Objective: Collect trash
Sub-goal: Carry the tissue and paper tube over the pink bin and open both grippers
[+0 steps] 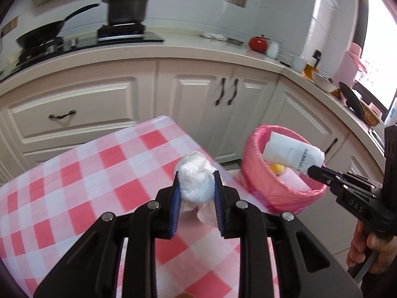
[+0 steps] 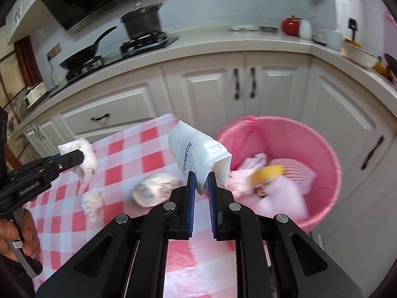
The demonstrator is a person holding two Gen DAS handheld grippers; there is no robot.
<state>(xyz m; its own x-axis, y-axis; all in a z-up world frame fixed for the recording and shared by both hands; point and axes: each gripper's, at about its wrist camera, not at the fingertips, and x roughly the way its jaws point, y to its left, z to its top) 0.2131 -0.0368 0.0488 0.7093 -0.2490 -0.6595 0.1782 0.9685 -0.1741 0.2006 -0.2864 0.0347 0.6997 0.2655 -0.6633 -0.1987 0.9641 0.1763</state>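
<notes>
Trash, two pieces in transit: a crumpled white tissue wad point(image 1: 197, 181) clamped between the blue pads of the left tool point(image 1: 196, 198), above the checked table point(image 1: 99, 173); a white printed pouch point(image 2: 198, 154) pinched at its lower edge by the right tool point(image 2: 201, 188), held beside the pink-lined bin point(image 2: 322, 144), which contains a yellow item and pink scraps. Another tissue wad point(image 2: 93, 202) and a wrapped packet point(image 2: 155, 190) lie on the table

a black pot point(image 1: 126, 6) and a frying pan point(image 1: 42, 33) sit on the stove point(image 1: 119, 33); a red kettle point(image 1: 258, 43) stands farther along the counter point(image 1: 173, 47), above white cabinets point(image 1: 193, 94).
</notes>
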